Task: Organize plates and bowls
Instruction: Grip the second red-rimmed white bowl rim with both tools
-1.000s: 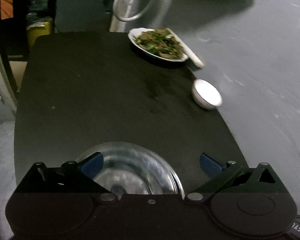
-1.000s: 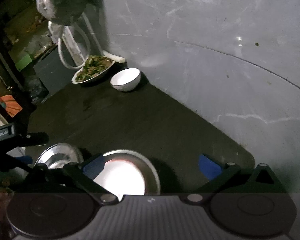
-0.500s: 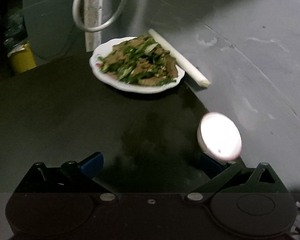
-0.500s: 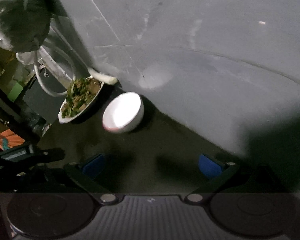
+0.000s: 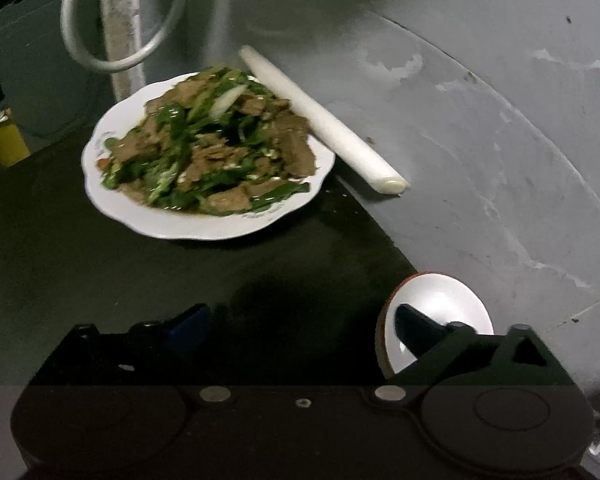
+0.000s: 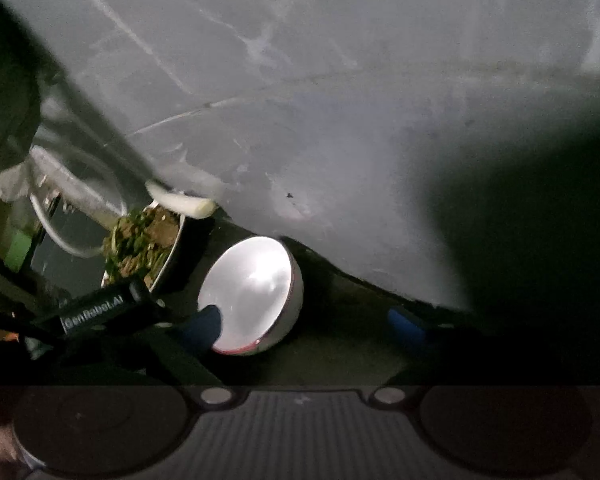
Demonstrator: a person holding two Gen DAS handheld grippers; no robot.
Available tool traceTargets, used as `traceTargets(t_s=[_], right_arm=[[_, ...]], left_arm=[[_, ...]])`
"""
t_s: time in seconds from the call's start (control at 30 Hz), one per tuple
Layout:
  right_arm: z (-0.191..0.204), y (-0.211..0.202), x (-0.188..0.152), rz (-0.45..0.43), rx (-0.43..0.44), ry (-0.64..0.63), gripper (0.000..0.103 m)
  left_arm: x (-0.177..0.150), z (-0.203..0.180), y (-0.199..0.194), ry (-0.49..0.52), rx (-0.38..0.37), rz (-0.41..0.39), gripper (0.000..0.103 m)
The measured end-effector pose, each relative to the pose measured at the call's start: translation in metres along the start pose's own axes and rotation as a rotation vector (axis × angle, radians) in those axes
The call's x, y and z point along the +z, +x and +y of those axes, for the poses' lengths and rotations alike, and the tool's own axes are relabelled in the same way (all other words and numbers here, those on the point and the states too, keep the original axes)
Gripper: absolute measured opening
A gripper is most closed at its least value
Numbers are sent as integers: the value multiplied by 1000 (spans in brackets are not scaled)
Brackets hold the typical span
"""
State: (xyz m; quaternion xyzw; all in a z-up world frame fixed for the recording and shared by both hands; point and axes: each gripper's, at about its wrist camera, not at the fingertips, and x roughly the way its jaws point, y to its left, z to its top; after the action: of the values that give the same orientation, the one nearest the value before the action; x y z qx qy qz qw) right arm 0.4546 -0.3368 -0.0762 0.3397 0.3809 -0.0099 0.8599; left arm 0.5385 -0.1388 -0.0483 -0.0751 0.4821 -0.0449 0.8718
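Both claws have been brought close to the white bowl [image 6: 256, 292], beside the food plate [image 5: 204, 160] on the bench [image 5: 100, 272]. The left claw [image 5: 300, 320] and right claw [image 6: 307, 326] were just narrowed but are open; the bowl looks about to be picked up.

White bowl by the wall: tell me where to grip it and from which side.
Pinch the rim of the white bowl, one finger inside and one outside, coming from above on the side away from the wall. It sits upright, empty and open-topped, and is probably too wide to span.

White leek stalk [image 5: 323, 120] against grey wall [image 5: 499, 100], looped hose [image 5: 100, 56], yellow container [image 5: 2, 144], dark tabletop [image 5: 100, 280].
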Motion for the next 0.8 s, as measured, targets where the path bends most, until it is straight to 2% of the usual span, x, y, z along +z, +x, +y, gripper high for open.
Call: traceTargets(t_s=[0.13,0.2,0.27,0.33,0.43,0.53,0.6,0.7,0.8], right_arm=[[-2,12,3,3,7,43,78],[-3,15,4,12,24,58,66],[-2,18,5,13,24,50,65],[-1,19,6,18,25,43,65],[1,20,5,34,41,35,61],[1,21,5,38,43,37,52],[-1,18,4,43,49,45,41],[-2,19,2,44,54,50,37],[-3,18,0,34,67,60,30]], left_arm=[[1,-6,6,30,-27,32,80],[0,-10,10,31,-59,52,73],[-1,-13,13,34,-84,69,62],[-2,-18,15,47,-84,65,46],[-1,-20,15,52,-94,69,32],[-3,-21,14,54,-106,67,23],[-4,-23,13,63,-118,63,16],[-5,-27,13,84,-127,59,8],[-6,-28,12,87,-128,47,7]])
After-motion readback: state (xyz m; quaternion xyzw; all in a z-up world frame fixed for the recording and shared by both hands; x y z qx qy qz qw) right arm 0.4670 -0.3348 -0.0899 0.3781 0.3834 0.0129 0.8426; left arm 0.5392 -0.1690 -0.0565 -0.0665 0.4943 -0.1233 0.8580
